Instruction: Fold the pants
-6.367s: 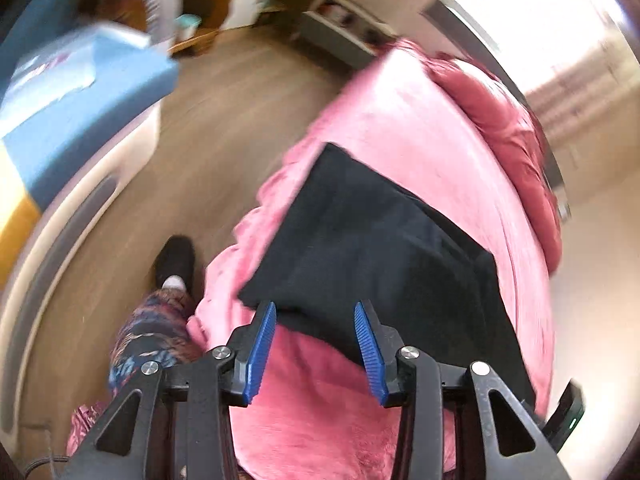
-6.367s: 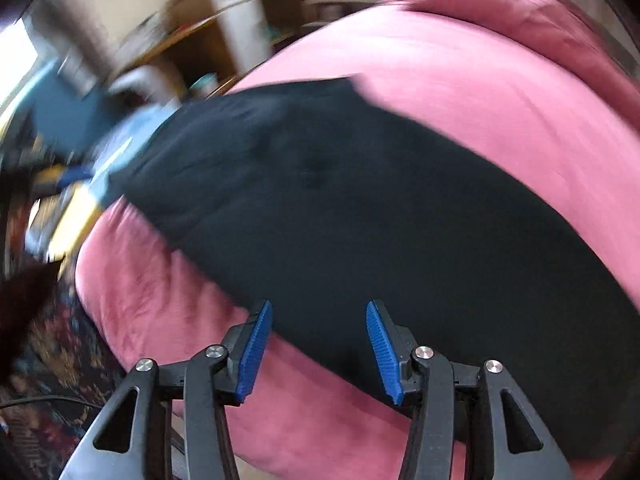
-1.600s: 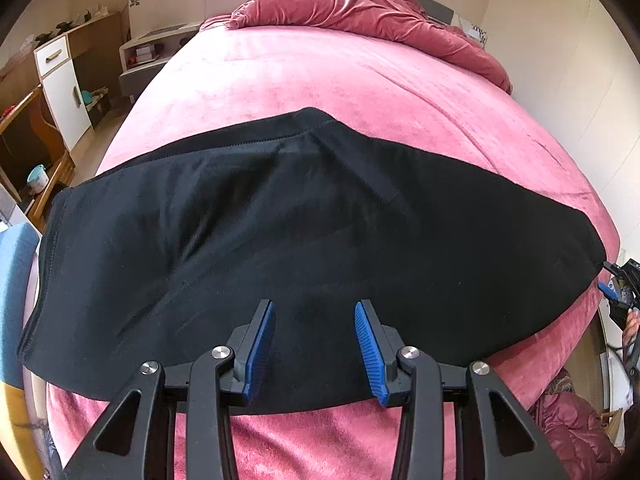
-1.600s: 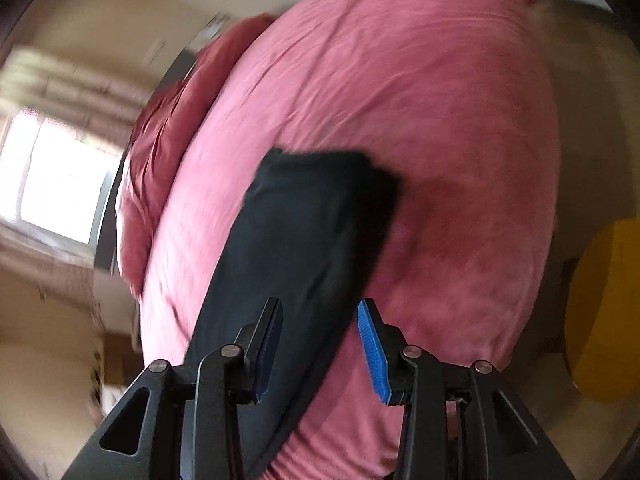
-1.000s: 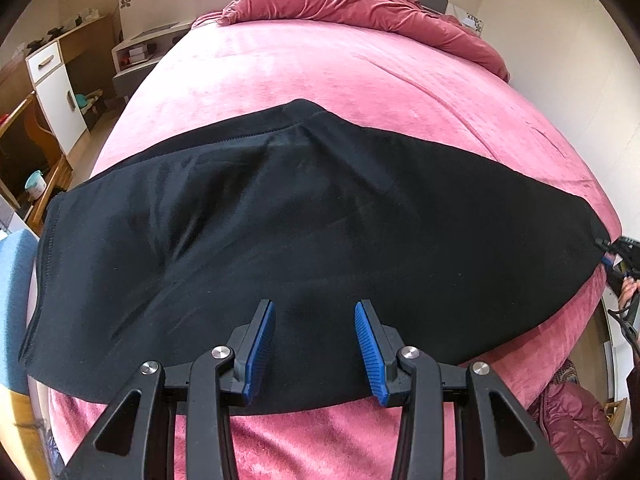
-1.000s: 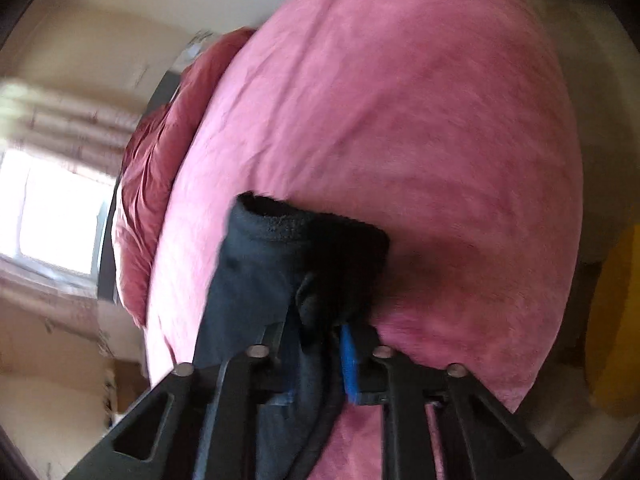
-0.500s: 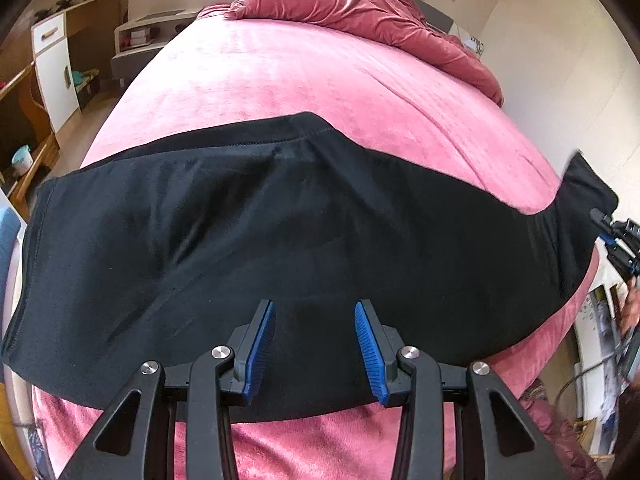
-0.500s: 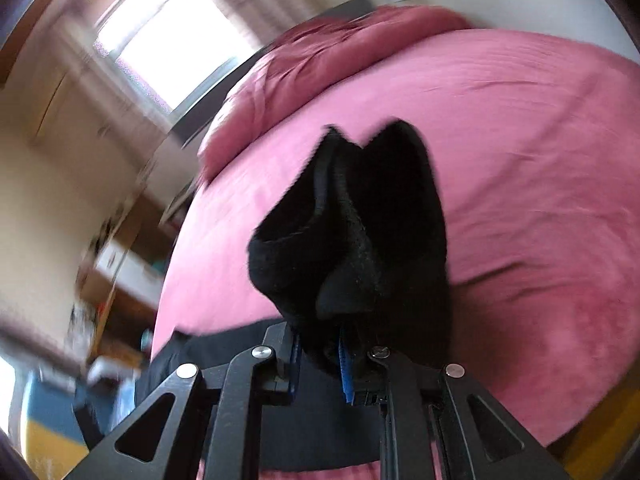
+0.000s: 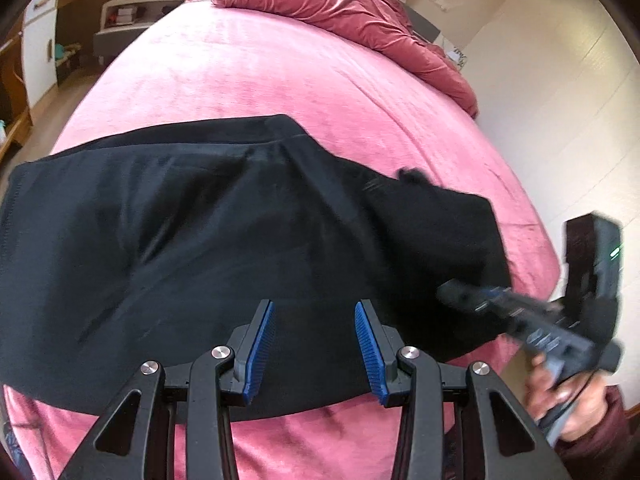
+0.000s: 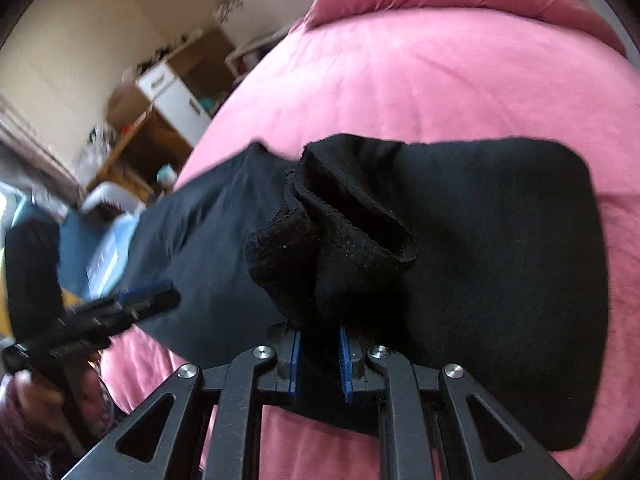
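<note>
Black pants (image 9: 192,232) lie lengthwise across the pink bed (image 9: 280,72). My left gripper (image 9: 314,344) is open and empty, hovering over the pants' near edge at the middle. My right gripper (image 10: 319,354) is shut on the bunched leg cuffs (image 10: 332,240) of the pants and holds them lifted and carried over the rest of the garment (image 10: 500,260). In the left wrist view the right gripper (image 9: 472,298) shows at the right, blurred, with the leg end (image 9: 440,220) folded back. The left gripper (image 10: 148,300) shows at the left of the right wrist view.
A crumpled pink duvet (image 9: 352,4) lies at the head of the bed. Wooden shelves and a white cabinet (image 10: 172,96) stand left of the bed, with a blue chair (image 10: 100,240) nearby. A cream wall (image 9: 560,100) runs along the right side.
My right gripper closed on the leg cuffs, lifted them and carried them left over the pants. The left gripper stayed open over the near edge.
</note>
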A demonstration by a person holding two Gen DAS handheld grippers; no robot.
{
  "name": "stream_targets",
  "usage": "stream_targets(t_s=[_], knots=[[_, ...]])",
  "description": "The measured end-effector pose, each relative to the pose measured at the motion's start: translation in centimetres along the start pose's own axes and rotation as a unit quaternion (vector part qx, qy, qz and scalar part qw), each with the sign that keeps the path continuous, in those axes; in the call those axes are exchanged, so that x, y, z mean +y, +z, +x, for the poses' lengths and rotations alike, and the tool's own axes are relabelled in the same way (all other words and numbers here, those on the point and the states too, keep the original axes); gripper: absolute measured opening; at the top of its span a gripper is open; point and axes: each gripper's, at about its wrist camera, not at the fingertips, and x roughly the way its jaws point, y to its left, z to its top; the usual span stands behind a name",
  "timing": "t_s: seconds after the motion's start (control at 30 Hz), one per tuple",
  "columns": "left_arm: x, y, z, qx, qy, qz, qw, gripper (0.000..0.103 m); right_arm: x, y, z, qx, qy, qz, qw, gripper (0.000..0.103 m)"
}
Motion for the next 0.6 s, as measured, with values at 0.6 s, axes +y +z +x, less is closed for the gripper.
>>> stream_targets(t_s=[0.6], knots=[[-2.1, 4.2, 5.3, 0.076, -0.125, -0.068, 0.9869, 0.068, -0.1, -3.5, -3.7, 0.0, 0.03, -0.009, 1.0, 0.055]])
